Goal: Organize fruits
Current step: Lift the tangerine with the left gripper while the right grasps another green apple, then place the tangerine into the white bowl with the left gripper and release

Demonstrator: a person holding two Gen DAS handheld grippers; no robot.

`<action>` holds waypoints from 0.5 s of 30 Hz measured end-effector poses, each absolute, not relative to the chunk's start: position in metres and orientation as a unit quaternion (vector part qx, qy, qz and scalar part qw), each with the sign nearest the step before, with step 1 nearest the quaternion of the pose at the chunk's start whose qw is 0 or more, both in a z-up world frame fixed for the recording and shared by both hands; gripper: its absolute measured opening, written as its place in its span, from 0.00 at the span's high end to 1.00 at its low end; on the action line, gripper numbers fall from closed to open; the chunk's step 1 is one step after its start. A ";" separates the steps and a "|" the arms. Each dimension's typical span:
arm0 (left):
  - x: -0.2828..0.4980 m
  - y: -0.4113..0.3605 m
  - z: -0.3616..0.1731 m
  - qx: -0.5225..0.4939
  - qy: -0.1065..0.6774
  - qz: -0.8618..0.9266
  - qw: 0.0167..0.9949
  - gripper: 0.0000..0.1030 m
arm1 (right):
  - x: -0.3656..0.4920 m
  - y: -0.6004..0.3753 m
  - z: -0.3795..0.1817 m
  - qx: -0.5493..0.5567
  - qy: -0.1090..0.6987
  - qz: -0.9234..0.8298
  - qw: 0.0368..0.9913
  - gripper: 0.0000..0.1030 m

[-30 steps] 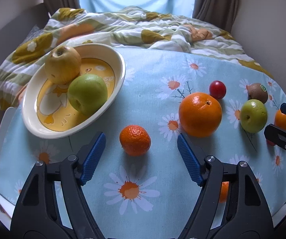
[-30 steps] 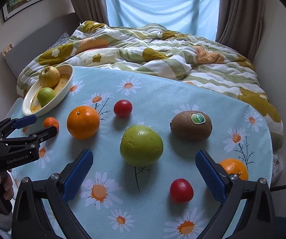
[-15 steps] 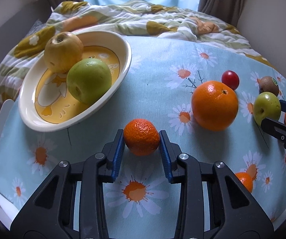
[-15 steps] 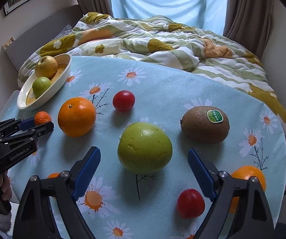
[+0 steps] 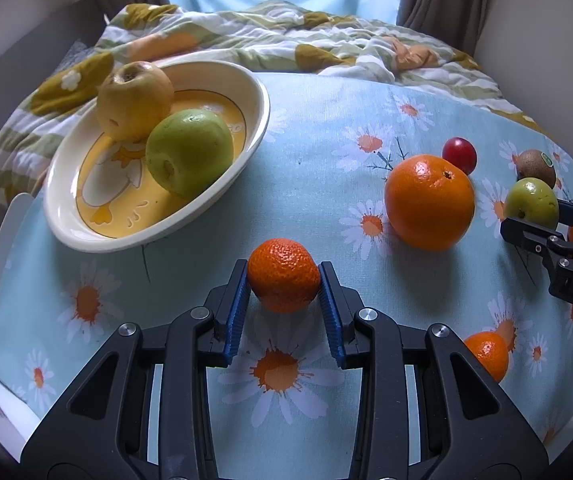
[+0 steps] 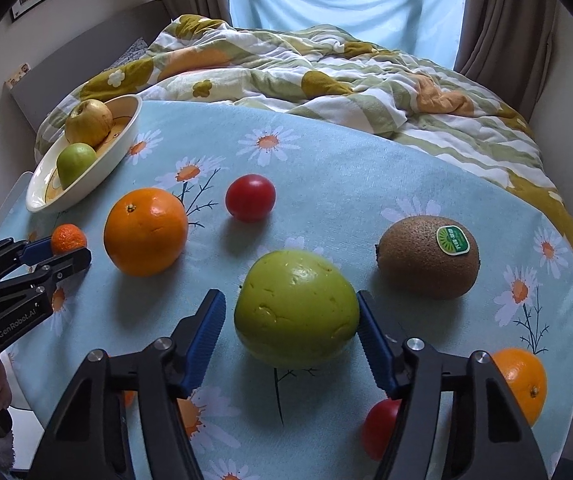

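Note:
My left gripper (image 5: 284, 280) is shut on a small mandarin (image 5: 283, 275), held just above the daisy tablecloth in front of the cream bowl (image 5: 260, 120). The bowl holds a yellow apple (image 5: 134, 100) and a green apple (image 5: 188, 152). My right gripper (image 6: 291, 316) has its blue pads around a big green apple (image 6: 296, 316) on the cloth; the right pad touches it, the left pad stands a little off. In the right wrist view the left gripper (image 6: 68, 246) with the mandarin (image 6: 68, 238) shows at the left.
On the cloth lie a large orange (image 6: 145, 231), a red tomato (image 6: 250, 197), a kiwi (image 6: 428, 256), another orange (image 6: 520, 382), a second tomato (image 6: 378, 426) and another mandarin (image 5: 488, 354). A rumpled quilt (image 6: 326, 64) lies beyond the table's far edge.
My left gripper closed on the mandarin and moved toward the bowl with it. My right gripper moved forward around the green apple and narrowed its opening.

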State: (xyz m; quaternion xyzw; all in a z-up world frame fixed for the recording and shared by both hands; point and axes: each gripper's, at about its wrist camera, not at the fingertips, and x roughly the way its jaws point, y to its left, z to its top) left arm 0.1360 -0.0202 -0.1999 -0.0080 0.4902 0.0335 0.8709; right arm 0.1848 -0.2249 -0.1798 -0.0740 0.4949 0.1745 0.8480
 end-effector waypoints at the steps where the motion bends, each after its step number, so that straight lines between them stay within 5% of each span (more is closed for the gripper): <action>1: 0.135 -0.020 -0.199 -0.009 0.490 0.034 0.871 0.61 | 0.186 -0.225 -0.179 -0.076 0.494 0.176 0.848 0.49; 15: 0.117 -0.017 -0.151 -0.022 0.462 0.047 0.885 0.61 | 0.174 -0.229 -0.137 -0.066 0.473 0.199 0.856 0.49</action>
